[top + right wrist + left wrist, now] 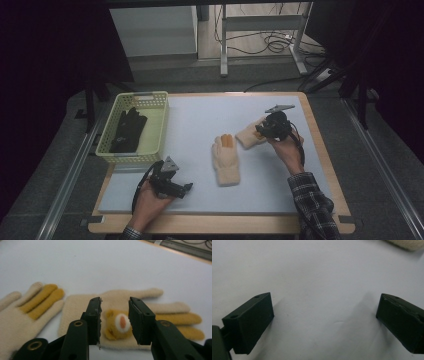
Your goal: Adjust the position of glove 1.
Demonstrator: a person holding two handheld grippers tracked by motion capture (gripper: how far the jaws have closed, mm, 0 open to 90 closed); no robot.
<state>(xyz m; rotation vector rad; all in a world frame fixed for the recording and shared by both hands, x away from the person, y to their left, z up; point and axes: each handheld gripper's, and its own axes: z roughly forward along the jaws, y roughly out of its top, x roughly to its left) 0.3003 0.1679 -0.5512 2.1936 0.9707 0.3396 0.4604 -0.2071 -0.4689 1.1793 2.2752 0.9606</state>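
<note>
At left of centre in the high view, a black glove (127, 131) is held in the yellow basket (159, 125). Right of centre, the bear glove (117, 317) is straddled by the right gripper (114, 322), jaws parted, not pressing. At lower left, the left gripper (186, 188) is kept wide open over bare mat.

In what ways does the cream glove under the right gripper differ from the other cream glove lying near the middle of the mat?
The cream knitted glove with a bear face lies crosswise below the right gripper, whose fingers straddle the bear; the plain-backed cream knitted glove lies lengthwise, away from both grippers. The first shows a bear face, the second none. Both are cream with two yellow-orange fingers and rest flat on the pale mat.
</note>
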